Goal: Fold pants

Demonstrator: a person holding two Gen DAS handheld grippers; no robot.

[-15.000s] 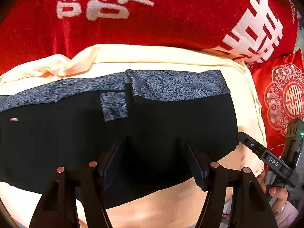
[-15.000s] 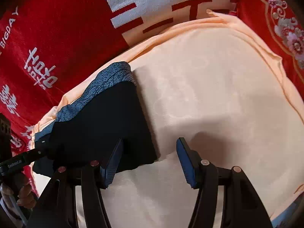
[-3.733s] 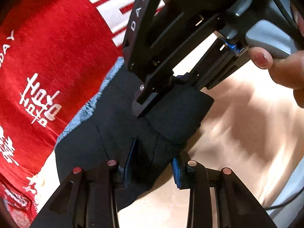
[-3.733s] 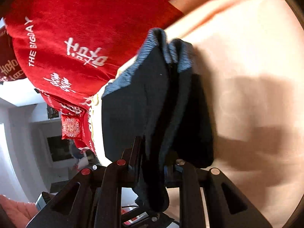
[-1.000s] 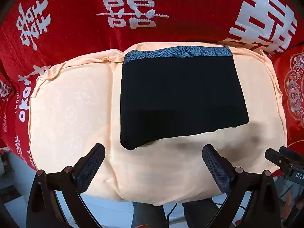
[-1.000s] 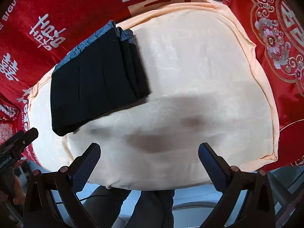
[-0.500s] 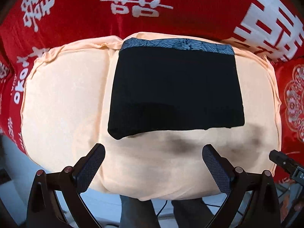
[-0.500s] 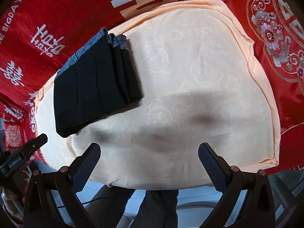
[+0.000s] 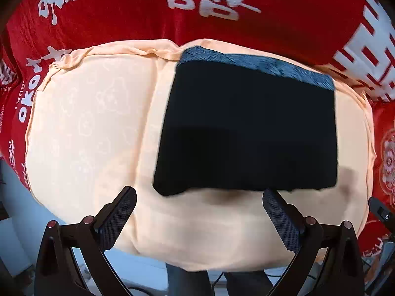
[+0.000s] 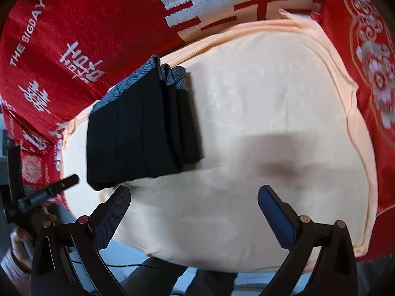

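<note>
Over on the left, red blanket (image 9: 118, 12) with white characters, running behind and around everything. Next in, peach cushion (image 9: 81, 128), broad and pale, faint embossed pattern across its bare left half. Down low, left gripper (image 9: 198, 208) spread wide, released, nothing between the fingers (image 9: 118, 218), hovering at the cushion's near edge, apart from the cloth. Centre-right, pants (image 9: 249, 133) folded into a compact black rectangle, lying flat on the cushion's right half, grey-blue patterned waistband (image 9: 256, 65) along the far edge, near corner just beyond the gripper's fingertips. Far right, a sliver of the other black tool poking in at the frame edge.

Switching to the right wrist view: at far left, a hand (image 10: 17, 240) gripping the black handle of the left tool. Then pants (image 10: 138, 133) again, stacked layers showing on their right side, waistband bunched at the top, sitting on the cushion's (image 10: 271, 103) left portion. Right gripper (image 10: 193, 203) also released, fingers (image 10: 276, 214) far apart, holding nothing, poised over the bare cushion just beside the bundle's near edge. At far right, red embroidered pillow (image 10: 375, 69) with a floral medallion.
</note>
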